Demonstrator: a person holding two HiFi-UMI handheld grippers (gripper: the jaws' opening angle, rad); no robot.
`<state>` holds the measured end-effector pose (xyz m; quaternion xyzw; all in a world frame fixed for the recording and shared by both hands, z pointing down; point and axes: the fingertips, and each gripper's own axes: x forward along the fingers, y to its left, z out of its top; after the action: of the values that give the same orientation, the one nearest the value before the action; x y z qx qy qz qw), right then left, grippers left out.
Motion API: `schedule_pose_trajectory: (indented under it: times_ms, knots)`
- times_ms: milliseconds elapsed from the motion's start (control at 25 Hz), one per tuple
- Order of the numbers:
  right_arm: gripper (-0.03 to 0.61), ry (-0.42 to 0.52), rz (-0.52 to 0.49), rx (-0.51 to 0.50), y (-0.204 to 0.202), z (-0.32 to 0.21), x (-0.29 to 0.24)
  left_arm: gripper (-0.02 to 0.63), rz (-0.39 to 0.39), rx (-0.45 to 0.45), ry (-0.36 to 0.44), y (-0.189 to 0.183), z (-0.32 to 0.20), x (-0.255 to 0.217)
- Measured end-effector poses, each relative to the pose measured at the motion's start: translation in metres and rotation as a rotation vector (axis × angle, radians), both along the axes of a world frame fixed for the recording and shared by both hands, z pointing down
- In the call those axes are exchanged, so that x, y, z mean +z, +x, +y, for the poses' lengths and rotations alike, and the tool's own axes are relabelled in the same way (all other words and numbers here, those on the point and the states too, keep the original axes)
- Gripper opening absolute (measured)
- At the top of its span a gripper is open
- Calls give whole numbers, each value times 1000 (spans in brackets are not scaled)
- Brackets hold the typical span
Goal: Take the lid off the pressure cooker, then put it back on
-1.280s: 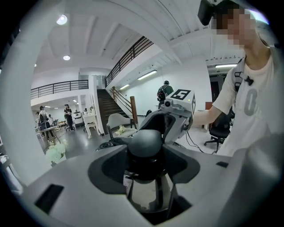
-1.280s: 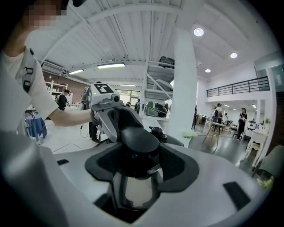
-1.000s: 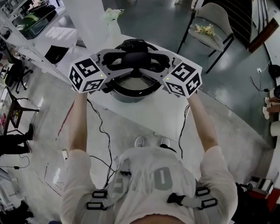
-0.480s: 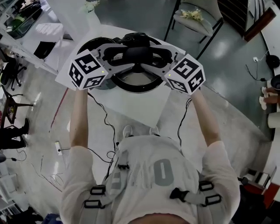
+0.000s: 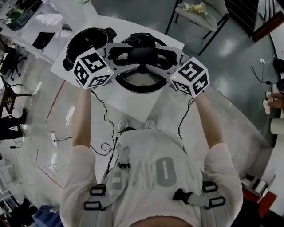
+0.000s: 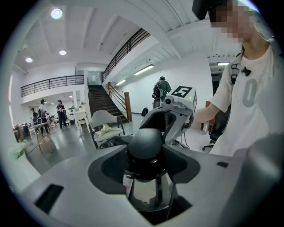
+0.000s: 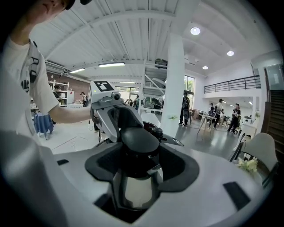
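While my left gripper (image 6: pixel 146 174) has its fingers (image 6: pixel 75 181) closed on one end of the black handle (image 6: pixel 145 141), my right gripper (image 7: pixel 135 177) is closed on the other end, so the two face each other across it. Each gripper view shows a rounded end of the handle seated between the fingers, with bright metal below it. Neither pair is wide or empty; both are set at a middling width because the handle fills them.

Seen from the head view, the lid (image 5: pixel 143 85) hangs from that handle, level between my two grippers, above the white surface (image 5: pixel 148 105). I cannot tell whether its rim touches the surface or floats just over it. The pot (image 5: pixel 86 41) stands open at about ten o'clock from the lid, just beside it, its dark inside showing. A chair (image 5: pixel 199 12) sits well apart at about one o'clock, out of the way.

I judge the first half of the task done: the lid is off and clear of the pot. What remains is the return. That calls for keeping both grips firm, carrying the lid toward ten o'clock until it is centred over the pot, holding it level, then lowering it so the rim seats all round before I let go.
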<state>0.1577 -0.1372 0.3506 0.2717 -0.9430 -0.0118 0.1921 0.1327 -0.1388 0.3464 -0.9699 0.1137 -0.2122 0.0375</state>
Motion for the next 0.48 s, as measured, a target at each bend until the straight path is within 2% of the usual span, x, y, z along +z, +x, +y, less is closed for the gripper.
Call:
schedule_pose_trajectory:
  times_ms: [480]
  knots:
    - [264,-103,15,-60,2,22,69,250,-46,-70,-118,2,23,71]
